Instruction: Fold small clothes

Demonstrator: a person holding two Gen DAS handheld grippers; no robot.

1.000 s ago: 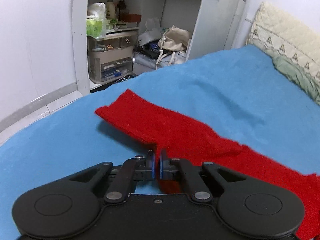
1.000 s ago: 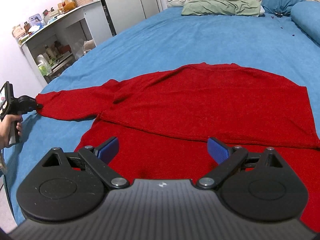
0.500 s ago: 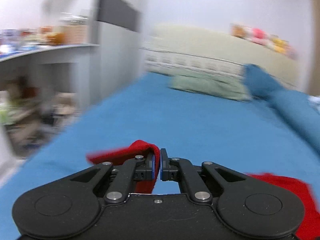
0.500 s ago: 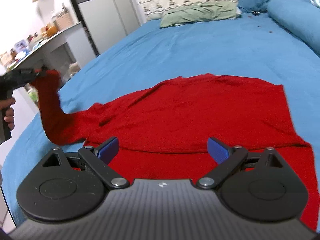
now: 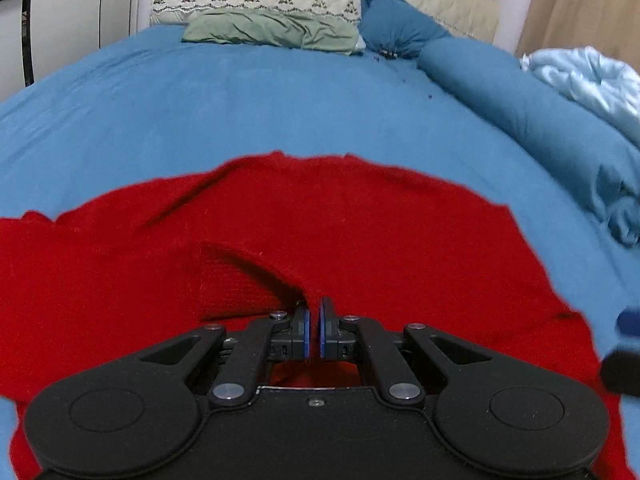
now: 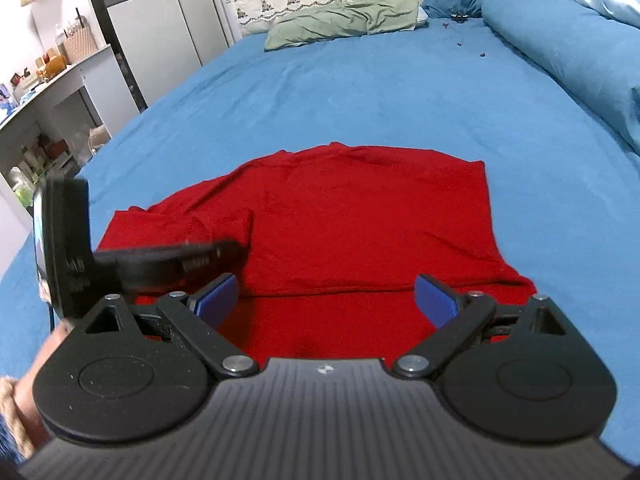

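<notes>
A red knit sweater (image 6: 360, 220) lies spread on the blue bed (image 6: 360, 92); it also fills the lower half of the left wrist view (image 5: 400, 232). My left gripper (image 5: 313, 330) is shut on the red sleeve end (image 5: 240, 280), which is folded over onto the sweater's body. In the right wrist view the left gripper (image 6: 236, 246) reaches in from the left over the folded sleeve (image 6: 188, 224). My right gripper (image 6: 326, 298) is open and empty, just above the sweater's near part.
A green pillow (image 6: 340, 20), a blue pillow (image 5: 396, 28) and a rolled blue duvet (image 5: 540, 120) lie at the head and right side of the bed. A pale blue blanket (image 5: 592, 76) sits far right. White shelves (image 6: 44, 120) stand left of the bed.
My left gripper has lifted the sleeve from the bed's left side and swung it right, over the sweater's body. My right gripper has stayed open, moving slightly forward.
</notes>
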